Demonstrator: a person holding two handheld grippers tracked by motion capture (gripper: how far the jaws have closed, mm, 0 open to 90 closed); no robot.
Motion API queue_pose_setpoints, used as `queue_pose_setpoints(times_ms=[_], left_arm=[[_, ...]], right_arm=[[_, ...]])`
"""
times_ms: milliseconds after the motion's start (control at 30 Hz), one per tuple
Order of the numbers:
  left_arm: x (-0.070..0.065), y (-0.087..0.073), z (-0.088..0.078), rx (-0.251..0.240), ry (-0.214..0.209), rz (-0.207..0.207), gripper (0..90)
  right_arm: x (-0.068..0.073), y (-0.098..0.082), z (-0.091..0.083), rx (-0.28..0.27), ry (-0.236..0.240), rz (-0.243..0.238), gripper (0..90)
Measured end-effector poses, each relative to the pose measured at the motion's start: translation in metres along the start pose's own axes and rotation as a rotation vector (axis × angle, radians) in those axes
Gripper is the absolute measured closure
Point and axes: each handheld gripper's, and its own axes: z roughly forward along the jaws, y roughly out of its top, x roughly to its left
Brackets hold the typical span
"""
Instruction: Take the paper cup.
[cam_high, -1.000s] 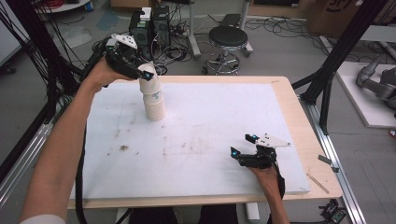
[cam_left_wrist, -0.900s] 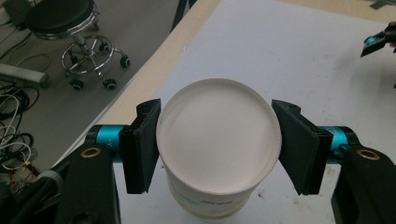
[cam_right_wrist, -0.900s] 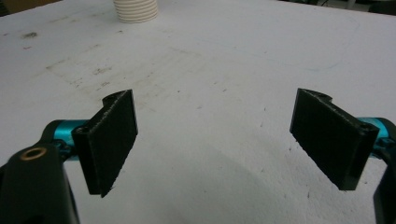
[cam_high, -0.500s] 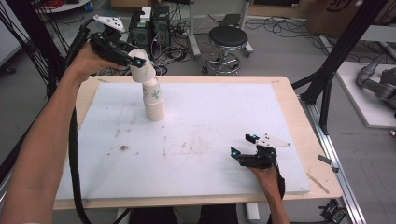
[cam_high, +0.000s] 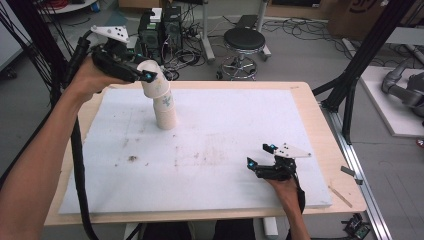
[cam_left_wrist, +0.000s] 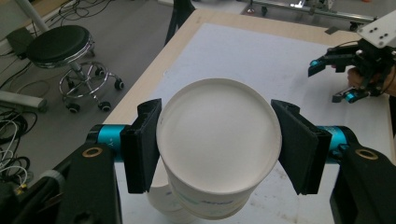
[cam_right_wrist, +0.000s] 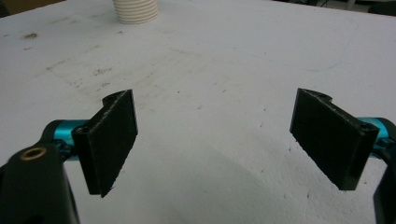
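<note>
A white paper cup (cam_high: 151, 80) is clamped between the jaws of my left gripper (cam_high: 149, 76) at the table's far left, tilted above a short stack of cups (cam_high: 165, 112). In the left gripper view the cup (cam_left_wrist: 217, 130) shows its round end, both pads press its sides, and my left gripper (cam_left_wrist: 217, 145) is shut on it. The top of the stack (cam_left_wrist: 161, 205) sits just beneath. Whether the held cup still touches the stack I cannot tell. My right gripper (cam_high: 259, 156) rests near the front right, open, and in its own view my right gripper (cam_right_wrist: 215, 140) has nothing between its jaws.
A white foam board (cam_high: 240, 120) covers the wooden table (cam_high: 320, 120). A ribbed cup base (cam_right_wrist: 135, 10) stands far ahead of the right jaws. A black stool (cam_high: 245, 40) and black frame posts (cam_high: 357, 70) stand beyond the table. Dark stains (cam_high: 132, 158) mark the board.
The left hand has lifted the top cup up and to the left, tilting it off the stack. The right hand and gripper have stayed in place.
</note>
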Motion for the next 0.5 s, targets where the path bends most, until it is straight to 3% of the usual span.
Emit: queue_pose_setpoints(times_ms=[167, 267, 367, 400, 500], left_arm=[[-0.019, -0.003, -0.004, -0.048, -0.024, 0.017, 36.9], [-0.039, -0.006, -0.005, -0.095, -0.051, 0.042, 36.9], [-0.048, -0.01, -0.006, -0.127, -0.071, 0.045, 36.8], [-0.055, -0.014, -0.006, -0.165, -0.091, 0.039, 36.8], [-0.062, -0.02, -0.004, -0.185, -0.1, 0.042, 36.8]], right_arm=[[0.0, 0.0, 0.0, -0.004, 0.0, 0.006, 15.1], [-0.001, 0.0, 0.0, -0.003, 0.002, 0.007, 15.1], [-0.001, 0.0, 0.0, -0.002, 0.004, 0.011, 15.1], [-0.001, 0.0, 0.0, -0.001, 0.005, 0.012, 15.1], [-0.001, 0.0, 0.0, 0.007, 0.012, 0.016, 15.1]])
